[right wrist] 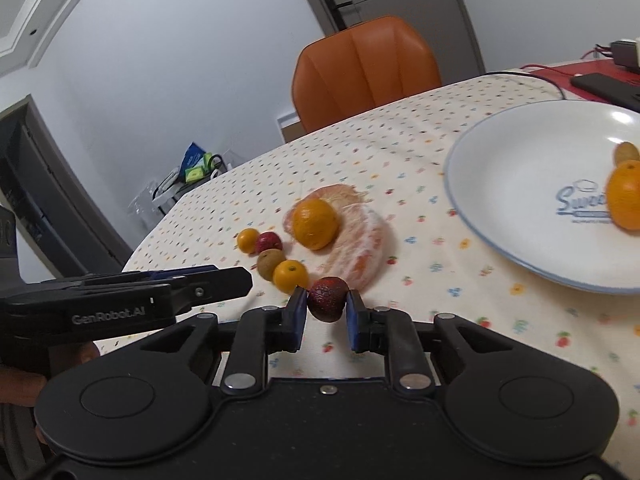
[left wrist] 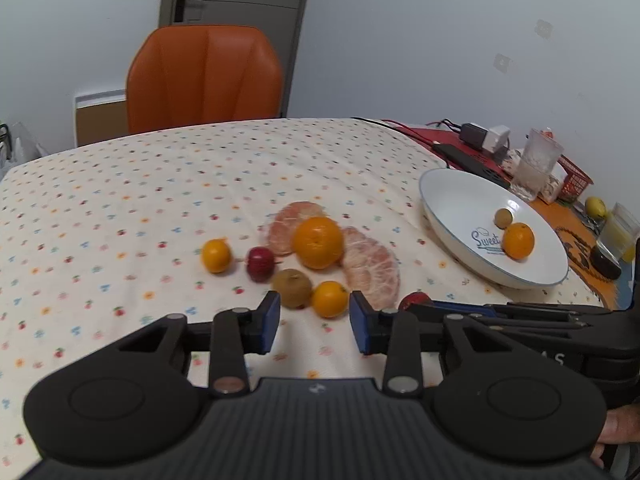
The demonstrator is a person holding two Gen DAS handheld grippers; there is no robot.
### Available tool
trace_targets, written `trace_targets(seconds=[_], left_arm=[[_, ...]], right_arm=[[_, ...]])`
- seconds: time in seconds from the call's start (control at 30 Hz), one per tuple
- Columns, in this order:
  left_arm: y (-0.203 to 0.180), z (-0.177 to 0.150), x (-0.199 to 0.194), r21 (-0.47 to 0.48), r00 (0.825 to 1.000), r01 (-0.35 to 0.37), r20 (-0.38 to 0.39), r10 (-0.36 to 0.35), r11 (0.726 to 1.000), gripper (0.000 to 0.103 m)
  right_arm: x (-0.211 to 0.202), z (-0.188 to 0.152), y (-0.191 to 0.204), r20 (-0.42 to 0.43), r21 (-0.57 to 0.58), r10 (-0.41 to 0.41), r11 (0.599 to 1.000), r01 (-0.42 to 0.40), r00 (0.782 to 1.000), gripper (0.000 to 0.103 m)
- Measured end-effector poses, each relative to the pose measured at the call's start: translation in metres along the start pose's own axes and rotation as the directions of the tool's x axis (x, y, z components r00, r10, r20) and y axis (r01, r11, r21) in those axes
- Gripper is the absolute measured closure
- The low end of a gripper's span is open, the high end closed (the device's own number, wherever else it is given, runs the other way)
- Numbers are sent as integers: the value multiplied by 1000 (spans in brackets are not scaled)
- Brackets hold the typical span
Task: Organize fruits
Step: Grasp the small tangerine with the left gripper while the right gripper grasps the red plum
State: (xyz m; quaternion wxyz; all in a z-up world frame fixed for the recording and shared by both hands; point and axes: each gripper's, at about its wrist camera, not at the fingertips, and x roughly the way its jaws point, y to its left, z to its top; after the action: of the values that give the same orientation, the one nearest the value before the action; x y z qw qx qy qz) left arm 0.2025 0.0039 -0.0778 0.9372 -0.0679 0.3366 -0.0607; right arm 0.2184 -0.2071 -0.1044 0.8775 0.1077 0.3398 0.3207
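Loose fruit lies on the flowered tablecloth (left wrist: 120,200): a big orange (left wrist: 318,242) on peeled citrus segments (left wrist: 372,268), a small orange (left wrist: 216,255), a red fruit (left wrist: 260,263), a kiwi (left wrist: 292,287) and another small orange (left wrist: 330,299). My left gripper (left wrist: 314,320) is open, and that nearest small orange sits just beyond its fingertips, untouched. My right gripper (right wrist: 327,308) is shut on a dark red fruit (right wrist: 328,299) just above the cloth. The white plate (left wrist: 460,200) at the right holds an orange (left wrist: 518,241) and a kiwi (left wrist: 503,218).
An orange chair (left wrist: 204,76) stands behind the table's far edge. Behind the plate are a clear glass (left wrist: 536,164), a black power strip (left wrist: 472,162) with cables, a red basket (left wrist: 574,178) and a lemon (left wrist: 596,206). A hand shows at the lower right.
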Motion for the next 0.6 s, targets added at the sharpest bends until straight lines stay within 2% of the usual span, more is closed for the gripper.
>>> trace_targets(seconds=[0.2,0.47,0.53,0.57,0.6], left_arm=[[-11,0,16,21,1000,10,-23,-9,1000,69],[-15,3,37,33,999,-26,-43,28,999,69],[-16,3,38,31,999,-30,-39,31,999,73],[-15,2,38,31,999,-29,-42,30,999,80],[-16,2,38,32,999,-29,-44,30,999,80]], right_arm=[[-11,-1,-13,14,19,-23,1000,23,1000,83],[-18,-2,-27,26,46,-37,998,35,999,83],[-18,-3,-29,22,50,-38,998,37,999,83],[-17,-3,-29,21,51,-39,998,38,999,83],[-17,-4,-29,21,52,-39,998,38,999,83]])
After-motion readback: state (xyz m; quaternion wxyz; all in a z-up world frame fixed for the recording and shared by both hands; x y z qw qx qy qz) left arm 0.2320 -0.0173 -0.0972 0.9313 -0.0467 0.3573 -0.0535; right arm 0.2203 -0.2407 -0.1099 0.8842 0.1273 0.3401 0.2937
